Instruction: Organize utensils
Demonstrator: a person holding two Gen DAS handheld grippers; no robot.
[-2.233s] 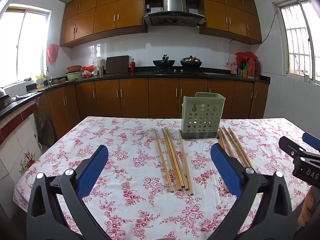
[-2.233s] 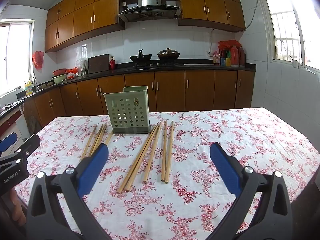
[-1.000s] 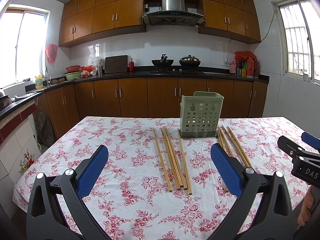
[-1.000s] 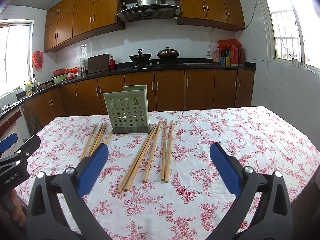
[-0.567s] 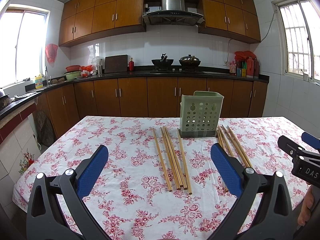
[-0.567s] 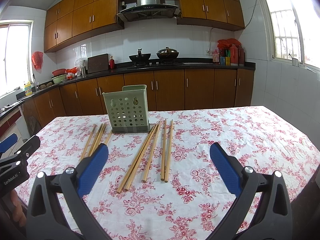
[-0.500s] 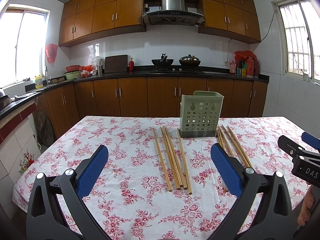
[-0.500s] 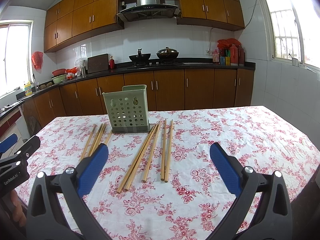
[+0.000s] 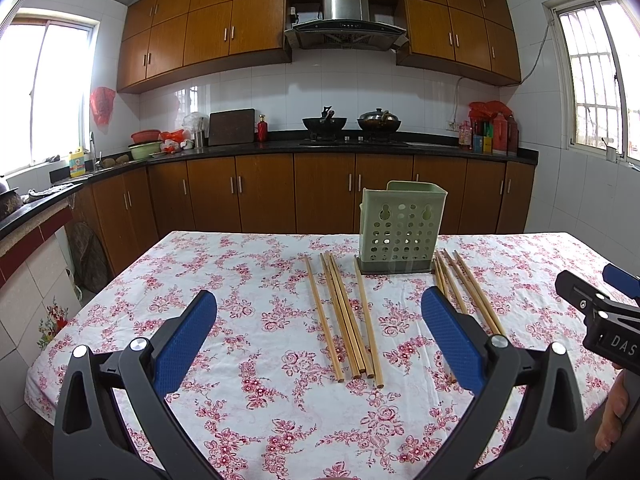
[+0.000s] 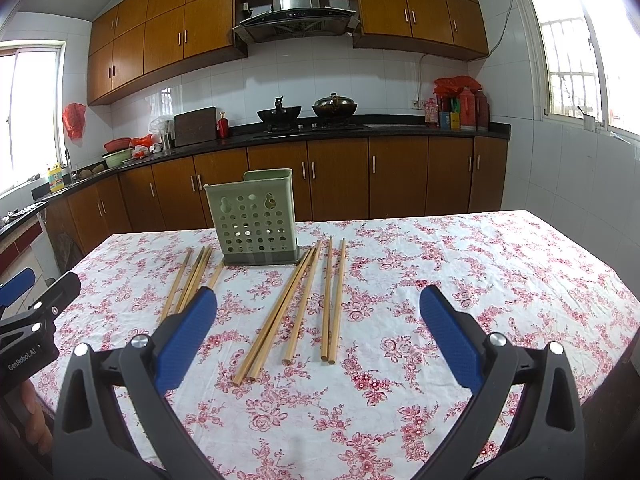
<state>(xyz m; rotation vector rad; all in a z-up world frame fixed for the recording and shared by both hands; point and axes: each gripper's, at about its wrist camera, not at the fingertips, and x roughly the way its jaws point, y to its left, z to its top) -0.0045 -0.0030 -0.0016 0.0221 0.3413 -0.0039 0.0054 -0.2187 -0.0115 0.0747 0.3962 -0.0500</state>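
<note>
Plainly nothing has been gathered yet: every wooden chopstick lies flat on the floral tablecloth (image 9: 224, 280), and the green perforated utensil holder (image 9: 401, 226) stands upright at the far middle of the table, empty as far as its holes show. One loose group, the left chopsticks (image 9: 344, 312), fans out on the holder's left side, and the right chopsticks (image 10: 296, 304) lie on its other side, their far ends just beside its base. The chief risk, I judge, is in the pick-up: the sticks are thin, round and lie touching one another, so a pinch could catch two at once, roll one aside, or snag the cloth and drag it. A stick held off-centre would likely tip when lifted and miss the holder's mouth or knock the light holder over. The left gripper (image 9: 318, 320) hovers above the near table with its blue pads wide apart, holding and touching nothing; the right gripper (image 10: 318, 318) is likewise spread fully and bare, clear of the cloth.
</note>
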